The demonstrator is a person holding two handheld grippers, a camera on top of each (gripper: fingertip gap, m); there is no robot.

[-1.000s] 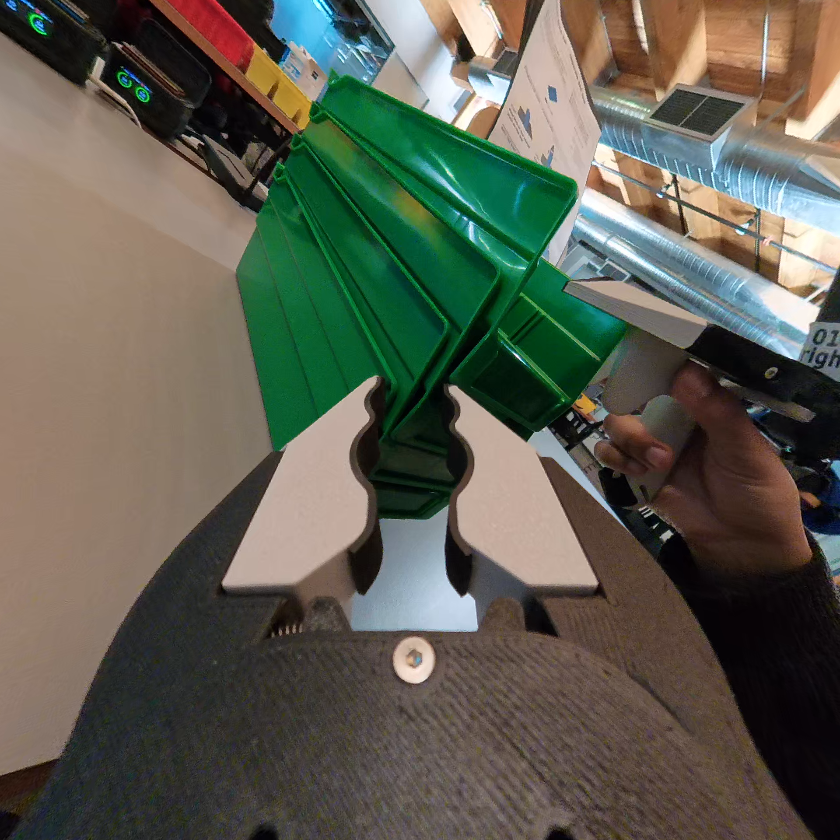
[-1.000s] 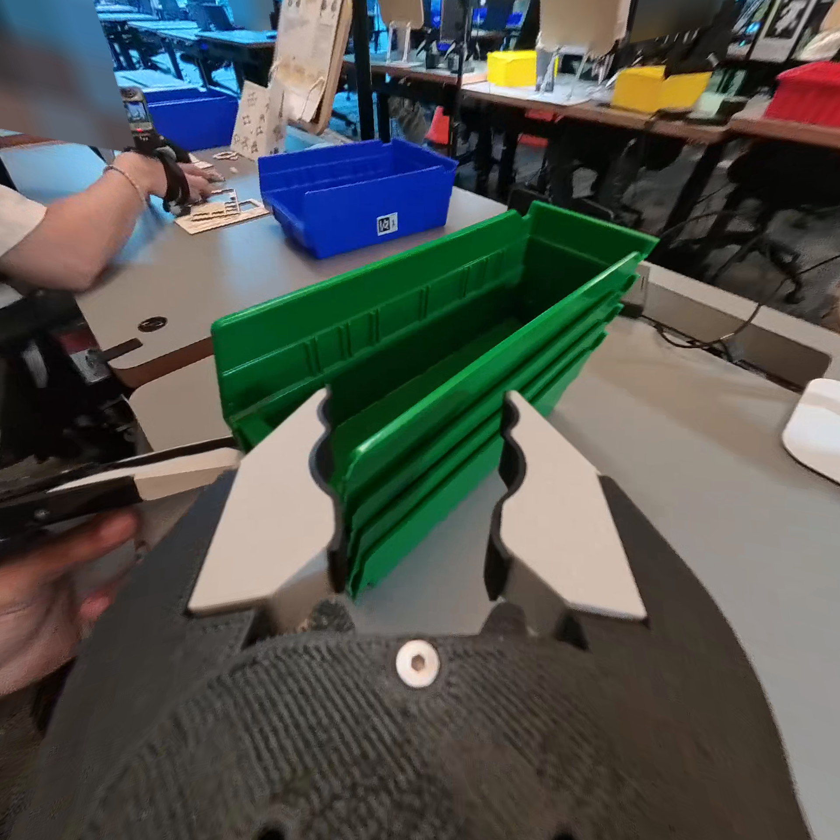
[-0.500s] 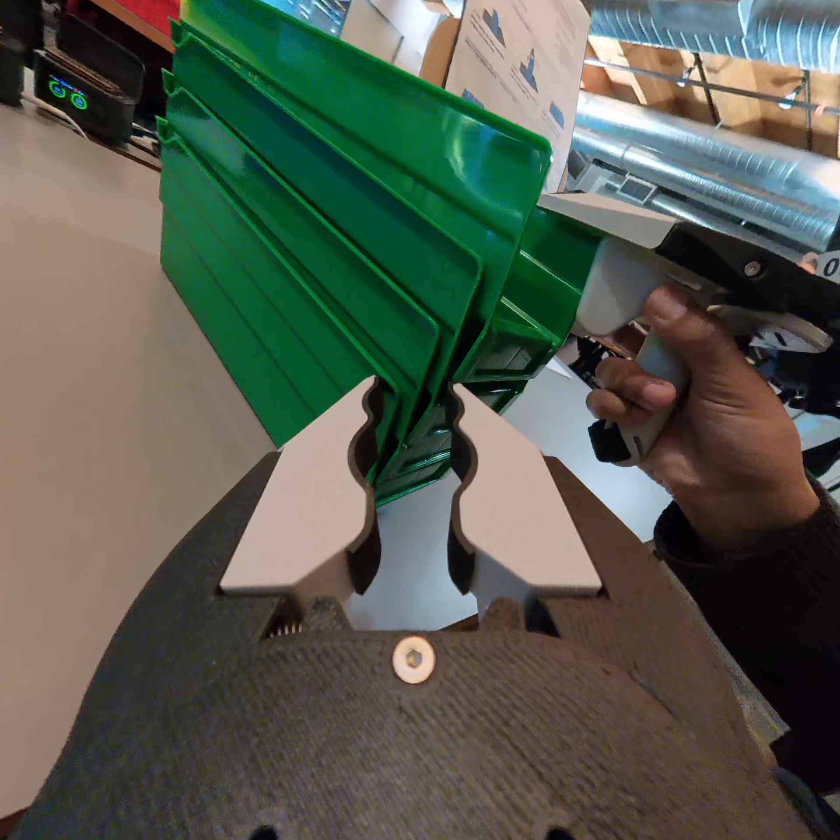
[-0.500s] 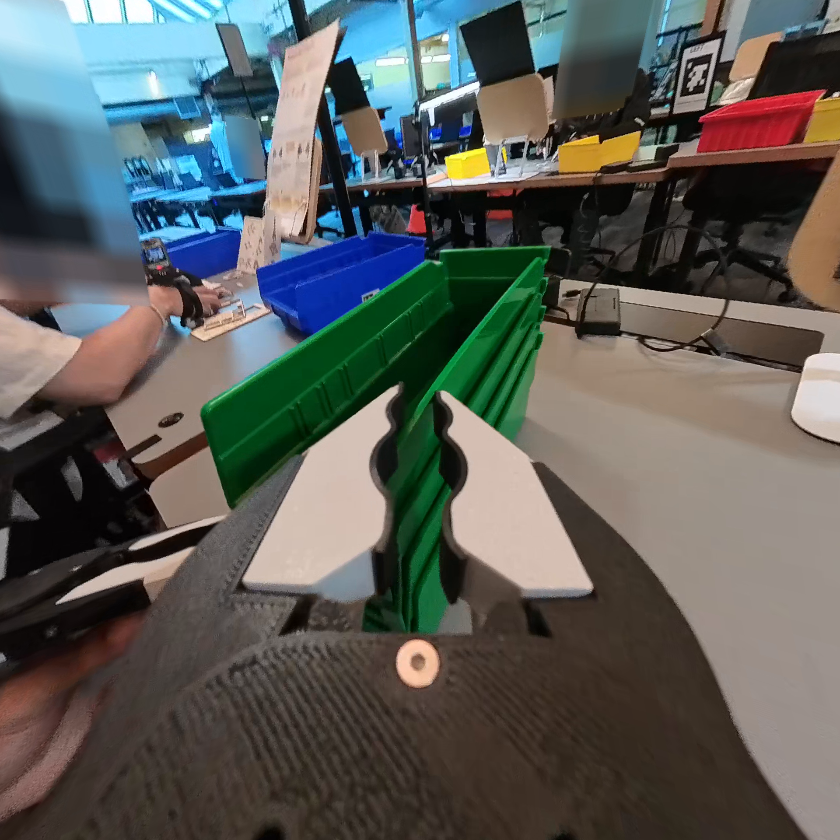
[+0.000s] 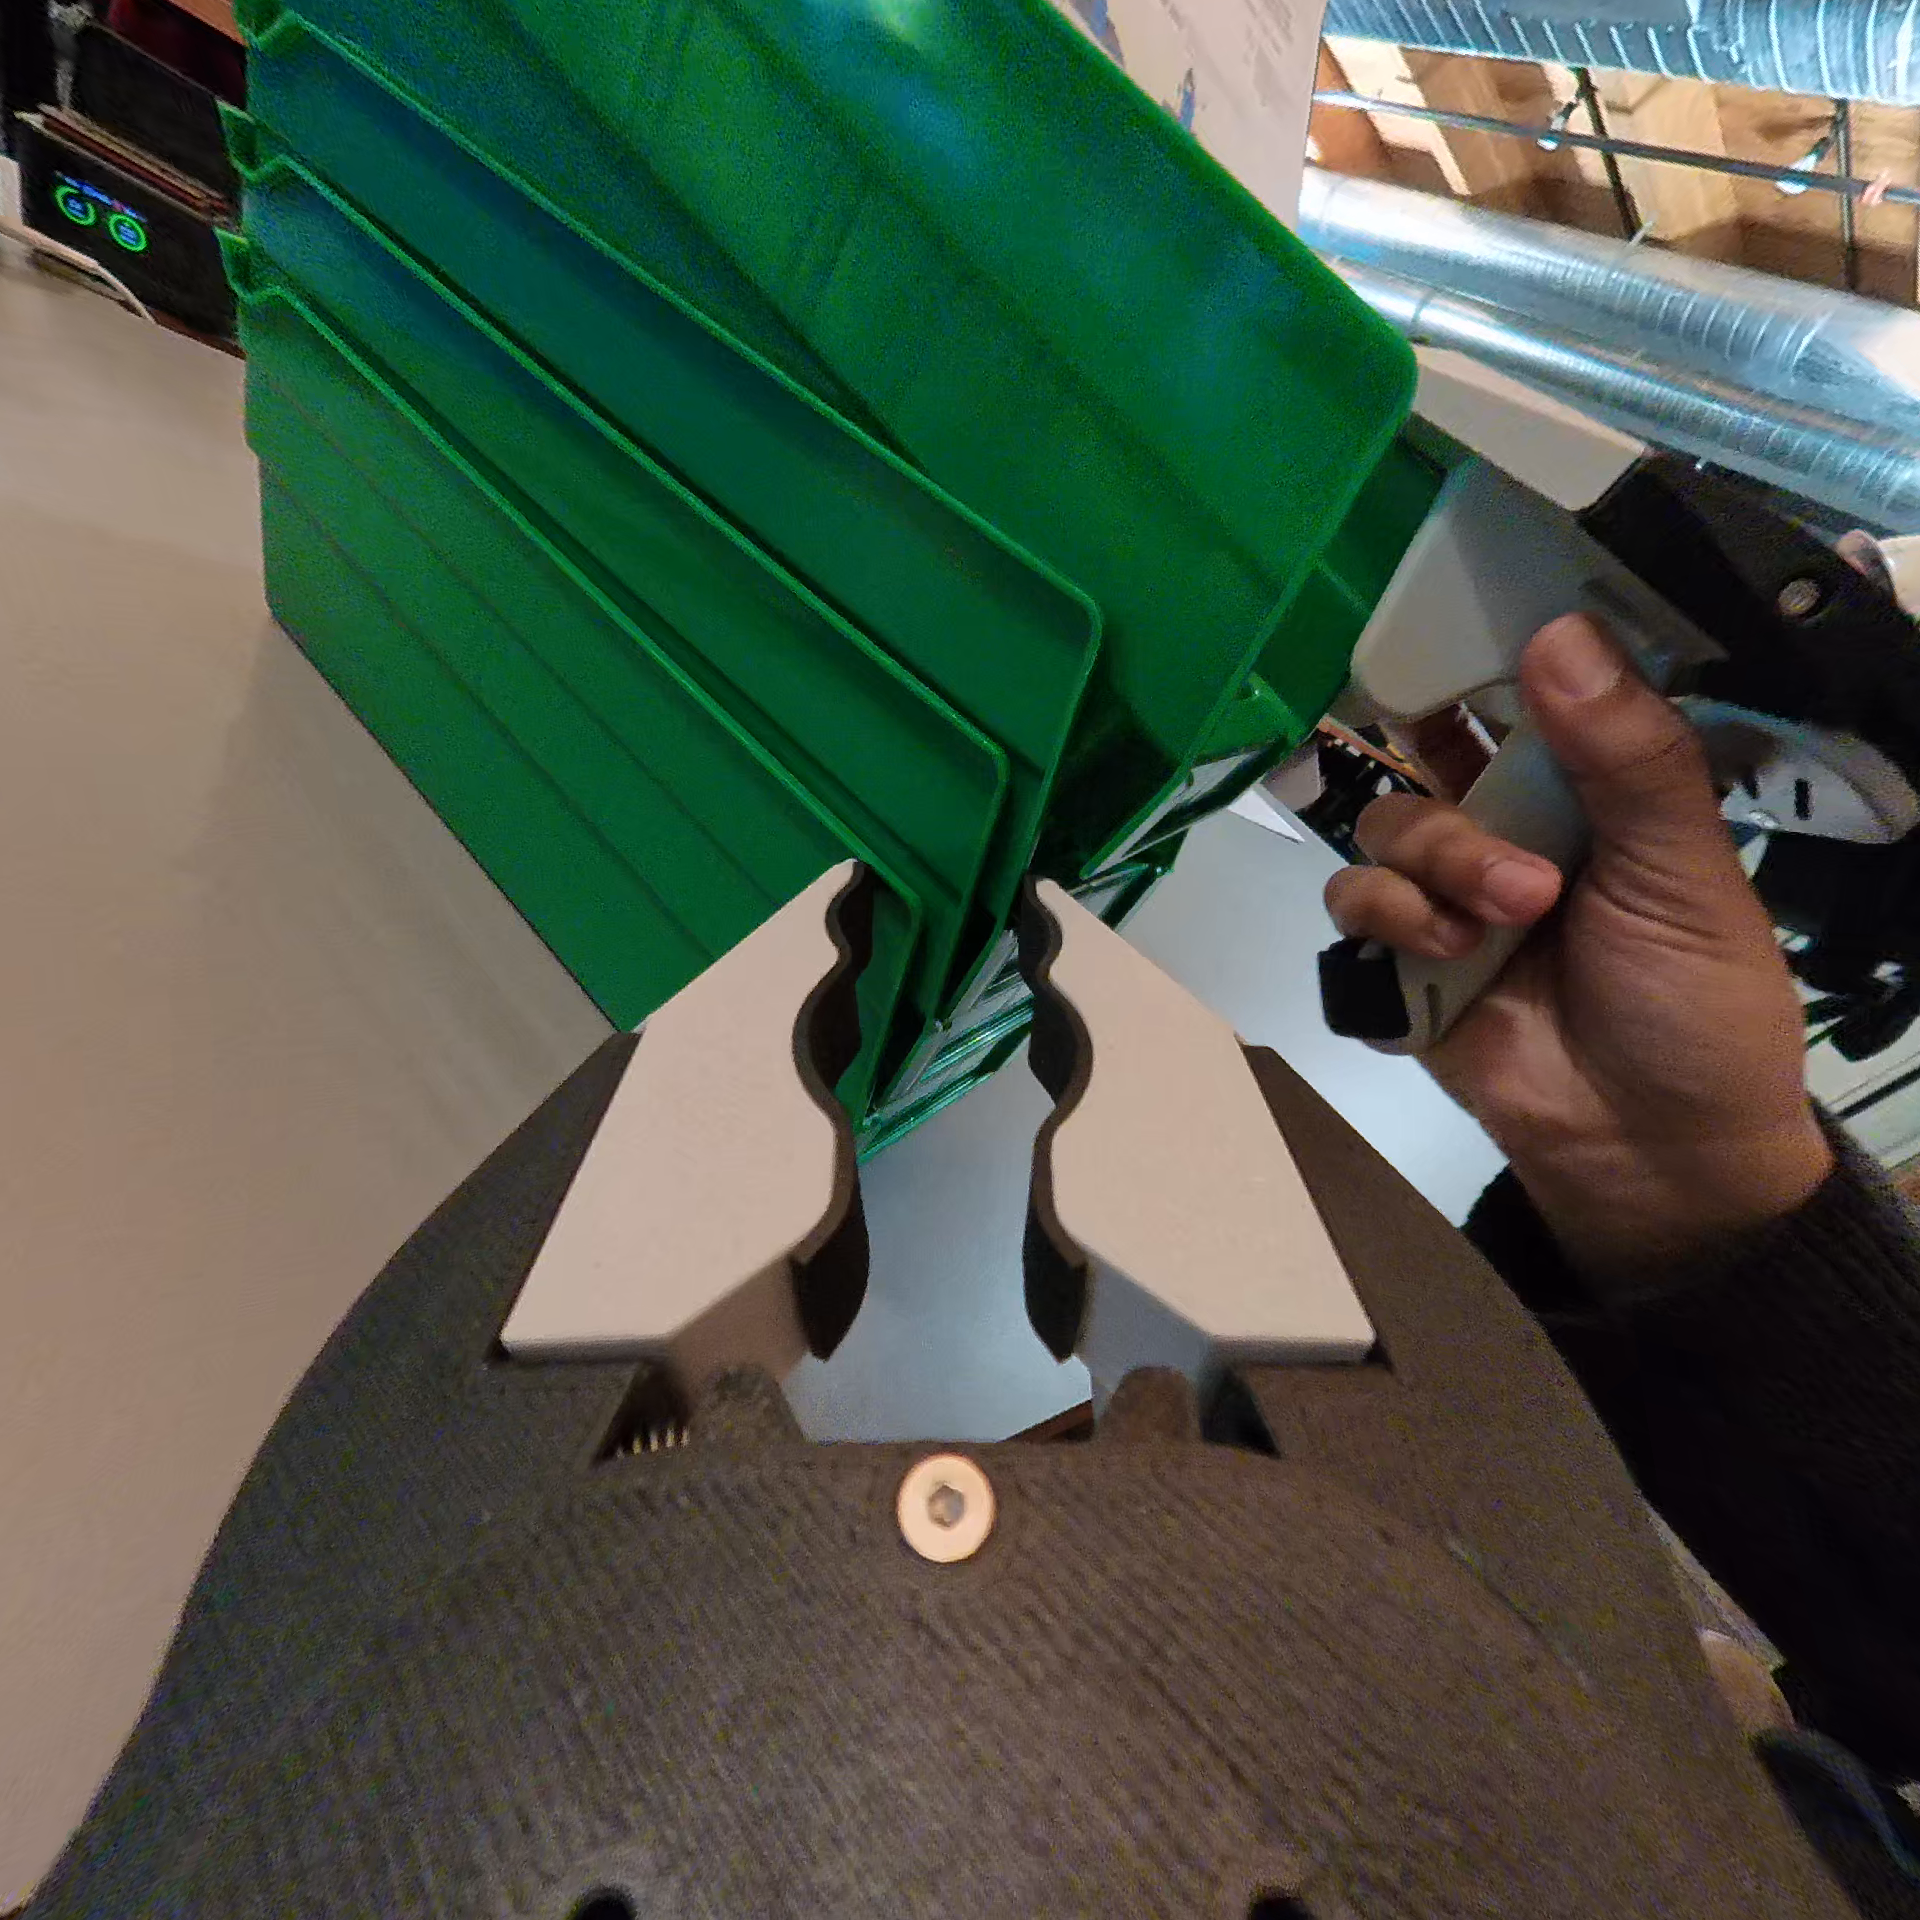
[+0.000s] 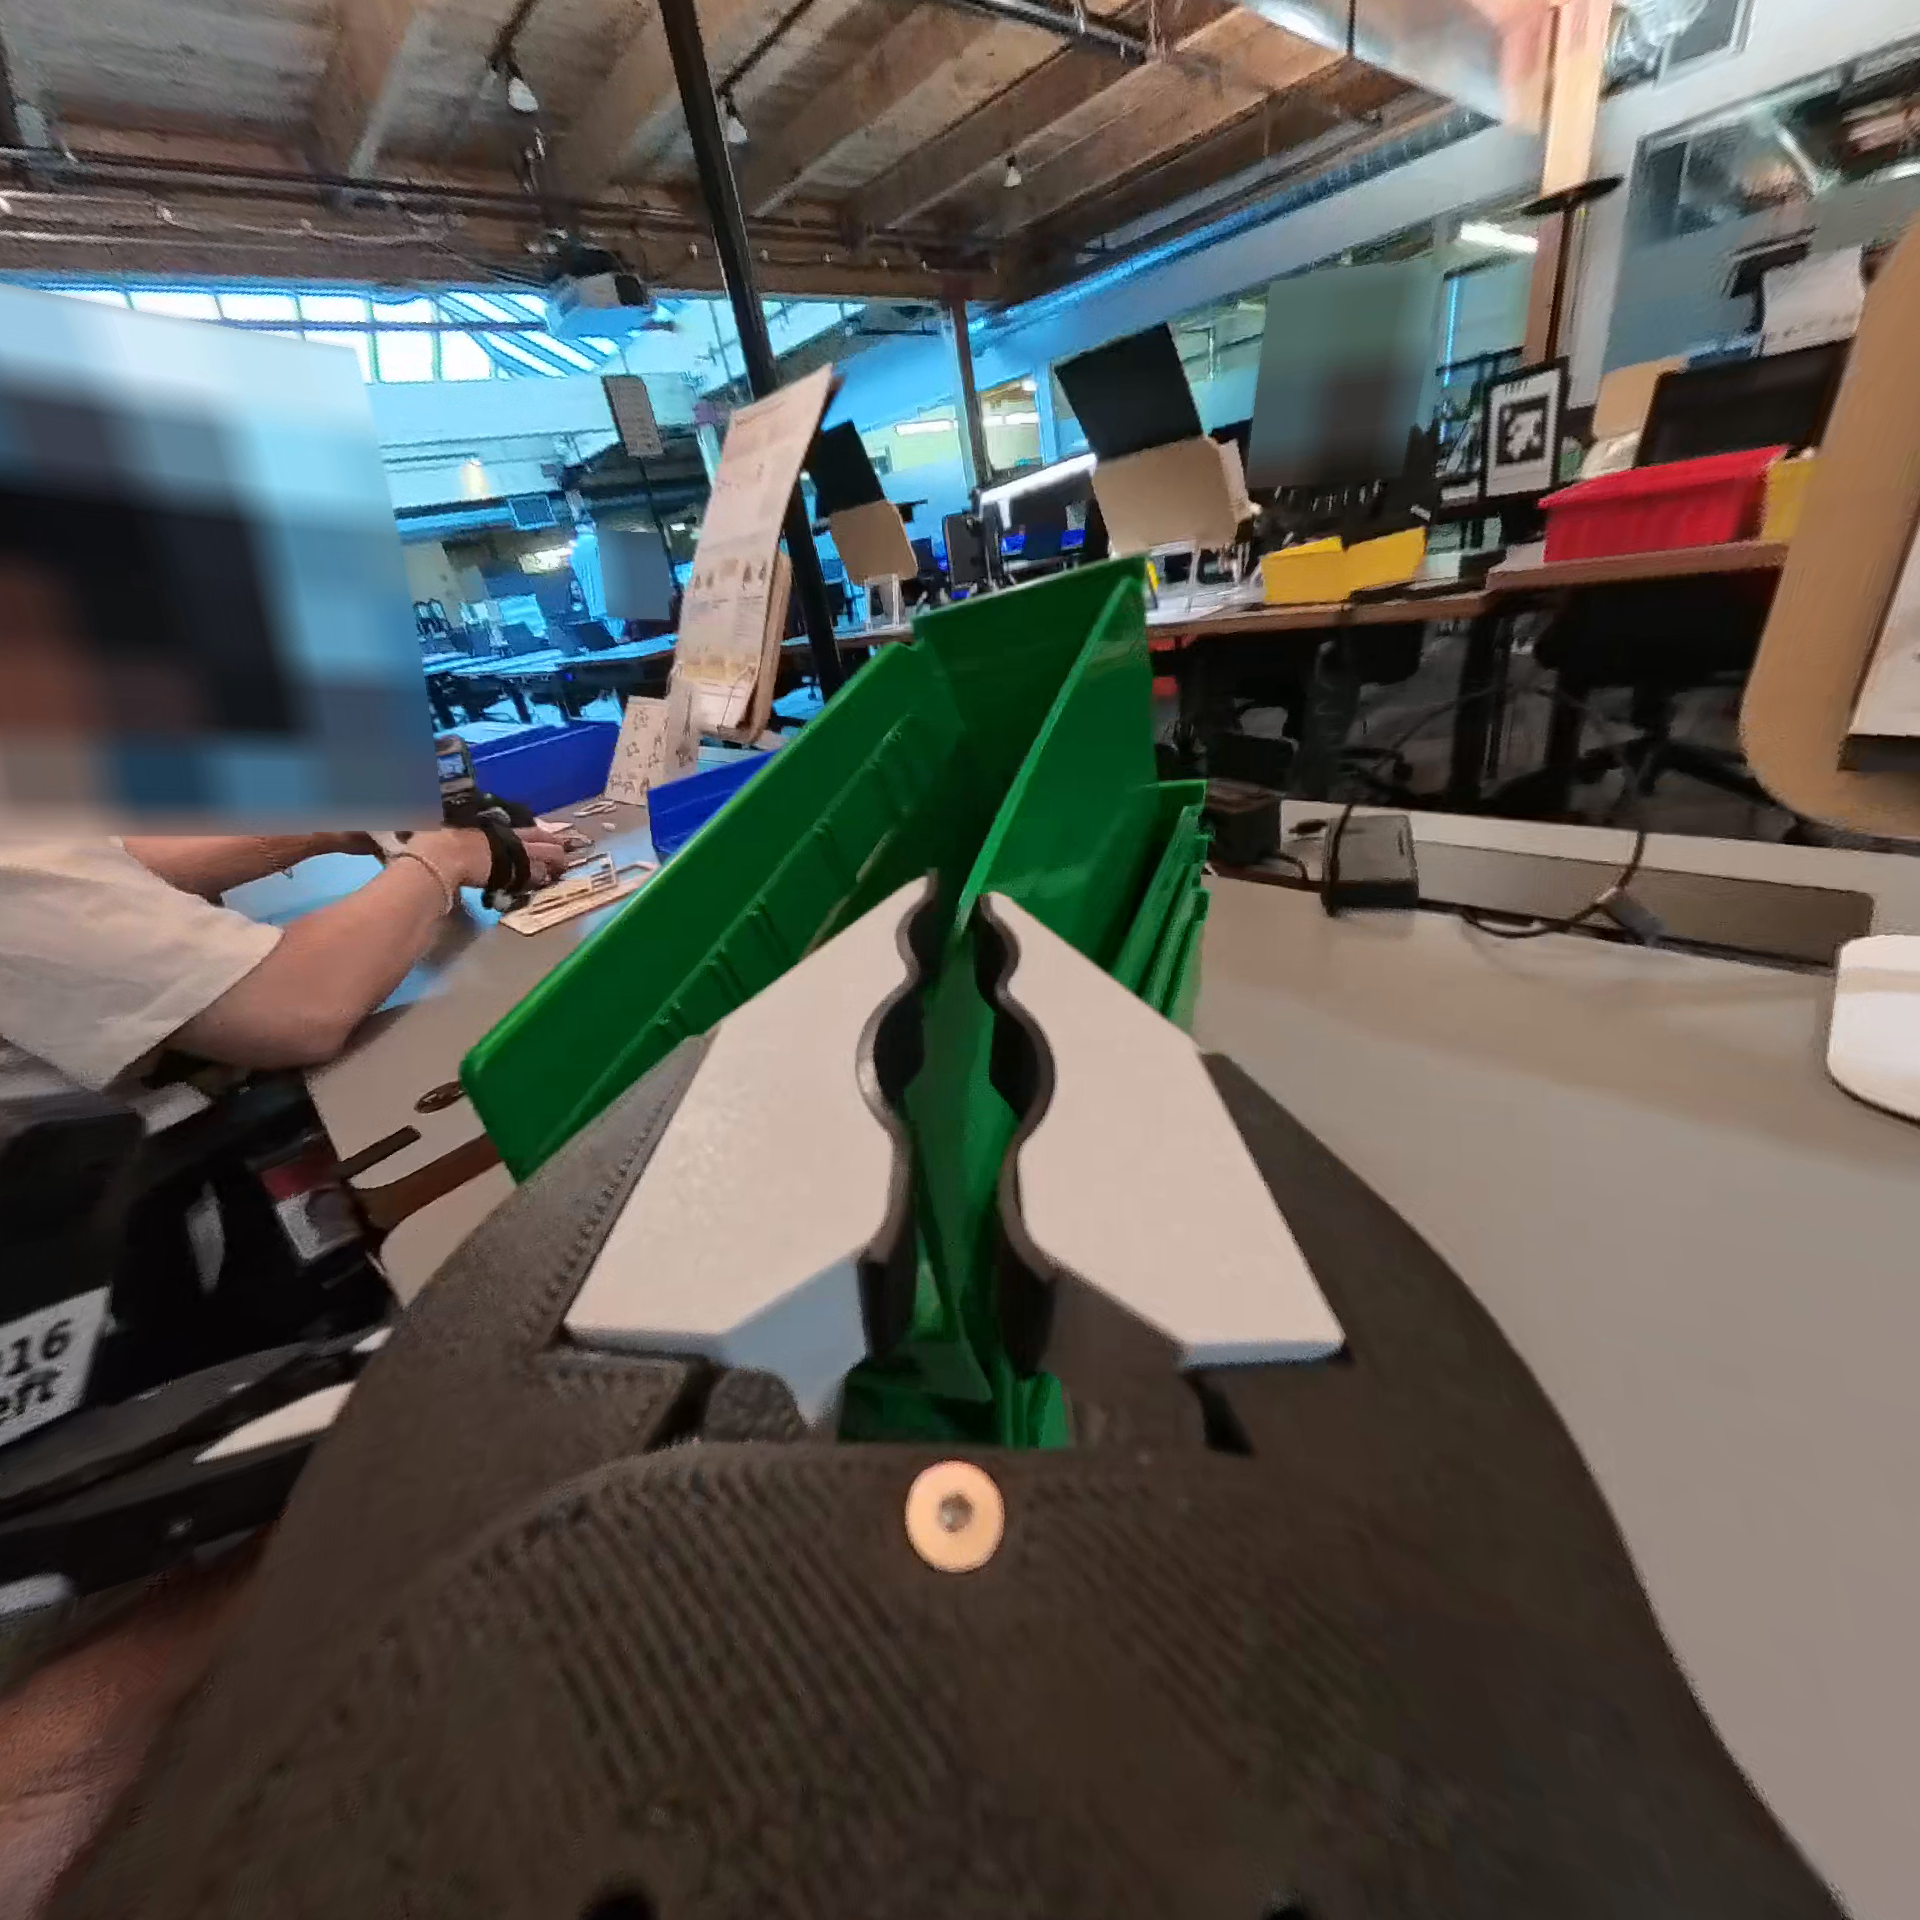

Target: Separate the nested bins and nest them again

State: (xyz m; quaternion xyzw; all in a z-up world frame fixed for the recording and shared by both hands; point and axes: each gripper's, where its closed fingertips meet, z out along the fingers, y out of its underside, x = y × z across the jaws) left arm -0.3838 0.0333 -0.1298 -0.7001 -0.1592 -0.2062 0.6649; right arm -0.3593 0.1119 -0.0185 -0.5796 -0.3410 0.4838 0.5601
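Several green bins sit nested on the grey table (image 6: 1558,1195). The top green bin (image 5: 935,364) is tilted, with its near end raised out of the lower stack (image 5: 520,582). My right gripper (image 6: 956,899) is shut on the top bin's (image 6: 790,914) near end wall. Its grey body and the hand holding it (image 5: 1475,623) show at the right of the left wrist view. My left gripper (image 5: 940,899) is shut on the corner walls of the lower bins. The lower stack also shows in the right wrist view (image 6: 1174,914).
A person (image 6: 156,966) sits at the table's left side by a blue bin (image 6: 707,790). A black box with a cable (image 6: 1371,862) and a white object (image 6: 1870,1018) lie on the right. A cardboard stand (image 6: 1829,675) is at far right. Yellow and red bins sit on a far table.
My right gripper closed on the top bin's end wall and lifted it, so that bin tilts up out of the stack. My left gripper stays clamped on the lower bins.
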